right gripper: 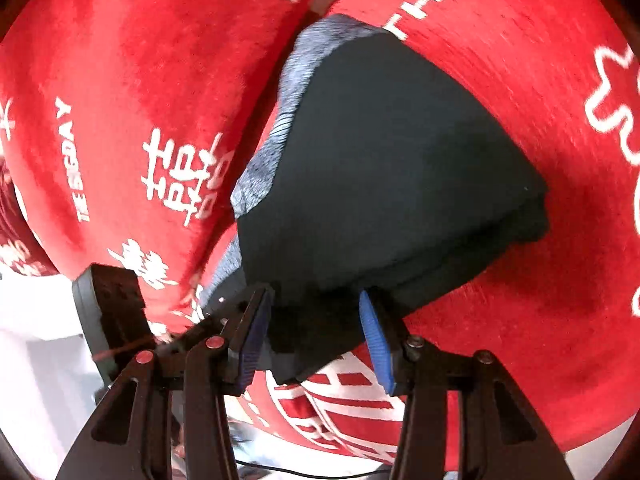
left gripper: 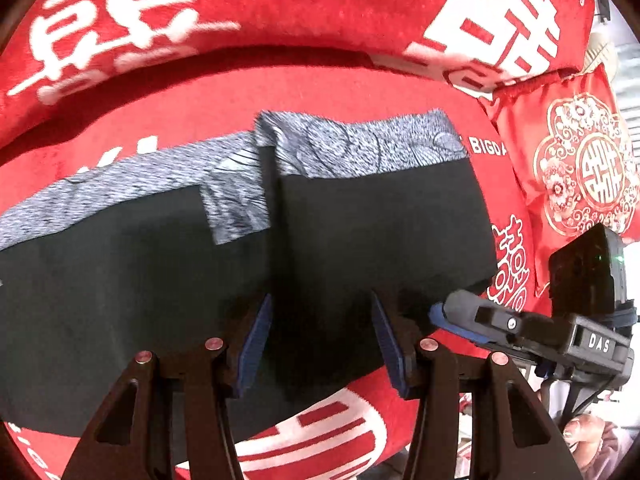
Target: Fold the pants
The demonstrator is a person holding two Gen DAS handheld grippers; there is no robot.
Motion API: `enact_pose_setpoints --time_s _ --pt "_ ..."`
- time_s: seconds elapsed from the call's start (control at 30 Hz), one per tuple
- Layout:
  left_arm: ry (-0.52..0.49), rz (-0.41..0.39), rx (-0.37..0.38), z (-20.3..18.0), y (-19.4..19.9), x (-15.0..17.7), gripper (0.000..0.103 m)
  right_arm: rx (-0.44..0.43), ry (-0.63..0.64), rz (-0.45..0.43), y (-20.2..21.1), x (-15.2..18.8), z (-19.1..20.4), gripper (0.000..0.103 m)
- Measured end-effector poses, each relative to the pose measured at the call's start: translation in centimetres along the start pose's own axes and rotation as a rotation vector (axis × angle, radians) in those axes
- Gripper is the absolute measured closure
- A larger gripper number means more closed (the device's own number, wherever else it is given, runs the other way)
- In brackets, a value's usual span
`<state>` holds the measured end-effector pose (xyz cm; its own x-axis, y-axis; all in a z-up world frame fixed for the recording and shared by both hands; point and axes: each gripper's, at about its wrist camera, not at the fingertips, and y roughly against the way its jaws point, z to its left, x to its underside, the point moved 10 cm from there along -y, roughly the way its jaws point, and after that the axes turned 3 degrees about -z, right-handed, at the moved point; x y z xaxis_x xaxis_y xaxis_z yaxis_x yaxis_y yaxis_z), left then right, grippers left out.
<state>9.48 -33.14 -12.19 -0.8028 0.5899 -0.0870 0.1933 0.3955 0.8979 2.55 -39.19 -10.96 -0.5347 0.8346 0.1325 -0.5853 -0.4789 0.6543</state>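
Note:
The pants (left gripper: 380,224) are black with a grey patterned band along the far edge and lie partly folded on the red cover, one thicker layer lapped over the right half. My left gripper (left gripper: 322,344) hovers over the near black edge, its blue pads apart and pressing nothing. My right gripper (left gripper: 446,310) reaches in at the pants' right near corner. In the right wrist view the folded pants (right gripper: 400,168) form a thick black stack. Its near corner sits between the spread pads of the right gripper (right gripper: 314,340), which do not press on it.
A red plush cover (left gripper: 320,92) with white characters lies under the pants. A large red cushion (left gripper: 280,4) stands behind and a red satin pillow (left gripper: 576,160) at the right. The left tool's black housing (right gripper: 108,304) shows at the cover's edge.

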Motion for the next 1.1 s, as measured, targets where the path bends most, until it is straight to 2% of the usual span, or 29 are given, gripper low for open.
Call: enact_pose_setpoints --time_s 0.1,0.2,0.23,0.27,0.3,0.33,0.4,0.47,0.57,0.63,0.73,0.83,0.9,0.97,1.07,1.1 --pt "0.006 0.025 0.022 -0.5 -1.1 -0.2 0.051 -0.052 -0.085 -0.02 -0.1 -0.9 -0.7 0.053" --pt "-0.015 0.032 0.007 -0.7 -1.8 -0.2 0.051 -0.093 -0.182 -0.025 -0.1 -1.1 -1.6 0.053" --pt "-0.02 0.023 0.005 -0.7 -1.8 -0.3 0.054 -0.108 -0.212 -0.029 -0.1 -1.2 -1.8 0.053" --pt "-0.027 0.009 0.002 -0.9 -1.7 -0.4 0.067 -0.13 -0.236 -0.031 -0.3 -1.4 -1.8 0.056" --pt "-0.031 0.003 0.008 -1.2 -1.6 -0.5 0.07 -0.138 -0.238 -0.032 -0.4 -1.7 -1.7 0.081" --pt "-0.036 -0.015 0.005 -1.4 -1.0 -0.6 0.07 -0.133 -0.225 -0.029 -0.5 -1.8 -1.6 0.098" --pt "-0.053 -0.051 -0.015 -1.9 0.3 -0.8 0.07 -0.139 -0.176 -0.027 -0.2 -2.1 -0.4 0.098" --pt "-0.046 -0.082 -0.001 -2.5 1.8 -0.8 0.07 -0.173 -0.099 -0.016 0.5 -1.9 1.6 0.098" --pt "-0.039 -0.108 -0.002 -3.0 4.0 0.3 0.07 -0.171 -0.011 0.019 1.5 -0.9 3.7 0.098" --pt "-0.041 -0.118 -0.026 -2.8 4.8 1.6 0.07 -0.161 0.003 0.051 1.1 0.0 4.2 0.098" --pt "-0.014 -0.089 -0.067 -1.2 3.7 3.4 0.07 -0.115 0.009 0.109 -0.6 1.7 3.5 0.098" --pt "0.025 -0.064 -0.101 0.9 1.0 4.5 0.07 -0.045 -0.013 0.151 -3.1 3.2 0.4 0.099" --pt "0.031 -0.094 -0.114 1.5 0.3 4.2 0.07 -0.008 -0.024 0.164 -4.6 3.4 -1.5 0.098" --pt "0.024 -0.1 -0.121 1.3 0.5 3.9 0.069 -0.01 -0.002 0.176 -4.7 3.2 -1.3 0.1" --pt "0.038 -0.087 -0.137 1.3 1.5 3.8 0.069 0.035 0.142 0.245 -4.1 3.7 0.1 0.087" --pt "0.039 -0.089 -0.14 1.4 2.1 3.6 0.069 0.054 0.2 0.277 -3.5 4.0 0.9 0.077"
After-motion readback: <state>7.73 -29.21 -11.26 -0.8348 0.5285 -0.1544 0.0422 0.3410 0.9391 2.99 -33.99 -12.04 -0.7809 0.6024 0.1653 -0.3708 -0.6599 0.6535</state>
